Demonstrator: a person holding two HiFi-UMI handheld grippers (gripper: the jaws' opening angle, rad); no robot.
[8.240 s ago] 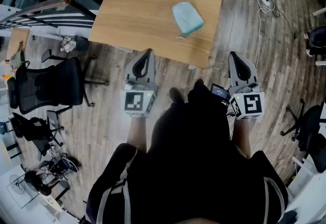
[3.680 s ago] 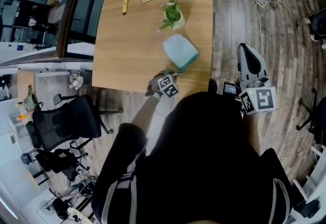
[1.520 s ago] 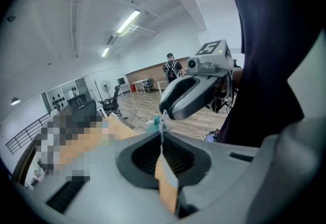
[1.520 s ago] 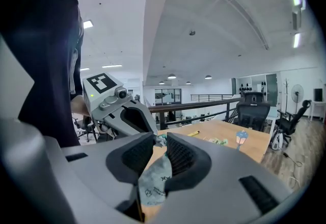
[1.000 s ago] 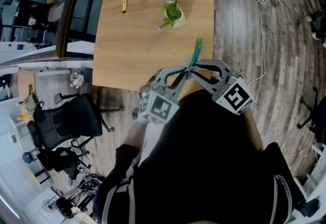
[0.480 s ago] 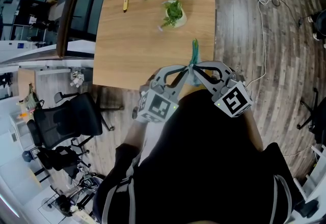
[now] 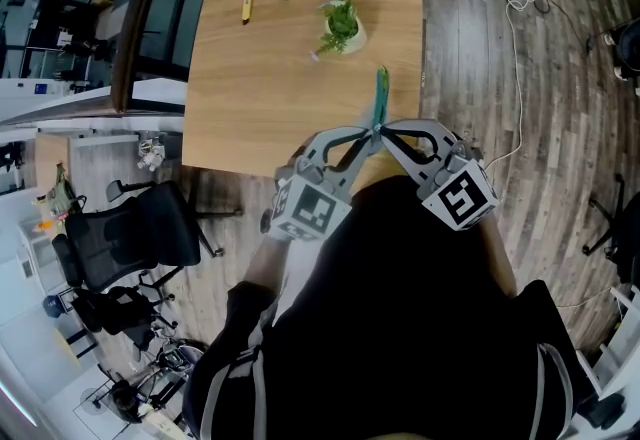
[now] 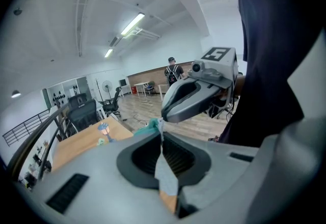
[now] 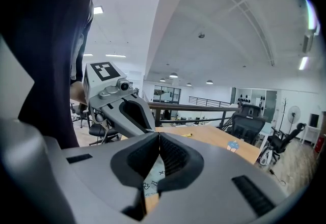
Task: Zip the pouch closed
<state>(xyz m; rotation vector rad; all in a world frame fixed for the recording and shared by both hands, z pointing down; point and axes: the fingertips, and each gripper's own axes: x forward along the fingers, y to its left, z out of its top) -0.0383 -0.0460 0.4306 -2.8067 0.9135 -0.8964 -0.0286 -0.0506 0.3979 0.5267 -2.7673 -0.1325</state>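
Teal pouch (image 7: 380,100) hangs edge-on above the tabletop (image 7: 270,58). The left gripper (image 7: 366,136) is clamped on its fabric, and the right gripper (image 7: 384,133) is pinched alongside. Best bet: left anchors taut, right pulls straight along the zip.

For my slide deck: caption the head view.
The left claw and right claw pinch a teal fabric pouch, edge-on, above the light wooden table.

Teal pouch (image 7: 380,96) between left gripper (image 7: 366,136), right gripper (image 7: 385,132)

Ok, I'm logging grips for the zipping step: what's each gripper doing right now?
Left gripper: shut on the pouch.
Right gripper: shut on the pouch too.
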